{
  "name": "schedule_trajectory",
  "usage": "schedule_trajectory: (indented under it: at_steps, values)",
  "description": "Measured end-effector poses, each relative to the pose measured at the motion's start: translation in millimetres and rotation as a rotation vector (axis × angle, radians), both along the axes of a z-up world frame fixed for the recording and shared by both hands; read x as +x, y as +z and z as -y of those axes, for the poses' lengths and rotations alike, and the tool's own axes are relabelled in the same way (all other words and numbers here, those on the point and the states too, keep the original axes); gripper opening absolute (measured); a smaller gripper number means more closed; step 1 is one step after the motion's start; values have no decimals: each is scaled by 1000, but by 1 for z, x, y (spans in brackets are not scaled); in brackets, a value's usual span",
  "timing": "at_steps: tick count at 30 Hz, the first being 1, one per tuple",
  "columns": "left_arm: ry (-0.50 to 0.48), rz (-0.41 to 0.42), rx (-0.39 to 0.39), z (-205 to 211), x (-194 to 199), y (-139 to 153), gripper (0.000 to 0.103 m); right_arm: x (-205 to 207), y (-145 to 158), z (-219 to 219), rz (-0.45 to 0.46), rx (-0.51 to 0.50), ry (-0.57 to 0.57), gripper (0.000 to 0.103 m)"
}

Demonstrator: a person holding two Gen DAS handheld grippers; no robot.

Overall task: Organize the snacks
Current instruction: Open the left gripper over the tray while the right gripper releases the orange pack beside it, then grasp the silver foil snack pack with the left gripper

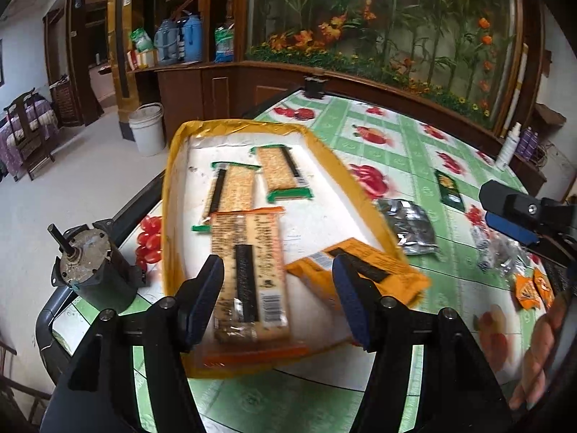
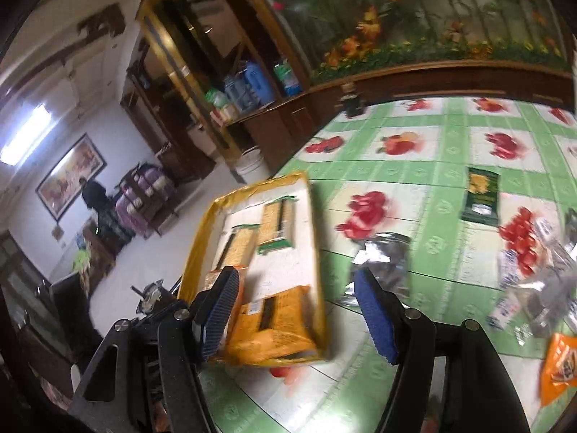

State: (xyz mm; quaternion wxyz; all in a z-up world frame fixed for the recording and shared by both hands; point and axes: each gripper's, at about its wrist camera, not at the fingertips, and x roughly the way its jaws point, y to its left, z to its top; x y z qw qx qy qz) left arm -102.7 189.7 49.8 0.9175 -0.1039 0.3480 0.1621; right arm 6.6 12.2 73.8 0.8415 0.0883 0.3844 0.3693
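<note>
Blue-padded left tool (image 1: 277,303) hangs released over the yellow-rimmed tray (image 1: 173,195), its jaws well apart above an orange cracker pack (image 1: 249,270), grasping nothing. Right tool (image 2: 299,310) is likewise released and empty, near the tray's corner. Loose snacks remain on the surface (image 2: 425,166): the silver pouch (image 2: 386,256) lies closest, so take it by its flat middle and lay it beside the packs.
</note>
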Motion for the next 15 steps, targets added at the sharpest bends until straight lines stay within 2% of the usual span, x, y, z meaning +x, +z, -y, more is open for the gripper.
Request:
schedule_trajectory:
  at_steps: [6, 9, 12, 13, 15]
  values:
    - [-70, -5, 13, 22, 8, 6, 62, 12, 0, 64, -48, 98, -22, 68]
    - [-126, -20, -4, 34, 19, 8, 62, 20, 1, 100, -59, 95, -76, 69]
    - [-215, -44, -125, 44, 41, 14, 62, 27, 1, 129, -89, 92, -111, 69]
    - [-253, -60, -172, 47, 51, 14, 67, 29, 0, 138, -93, 101, -122, 69]
    - [-288, -111, -227, 53, 75, 14, 71, 31, 1, 152, -93, 108, -159, 69]
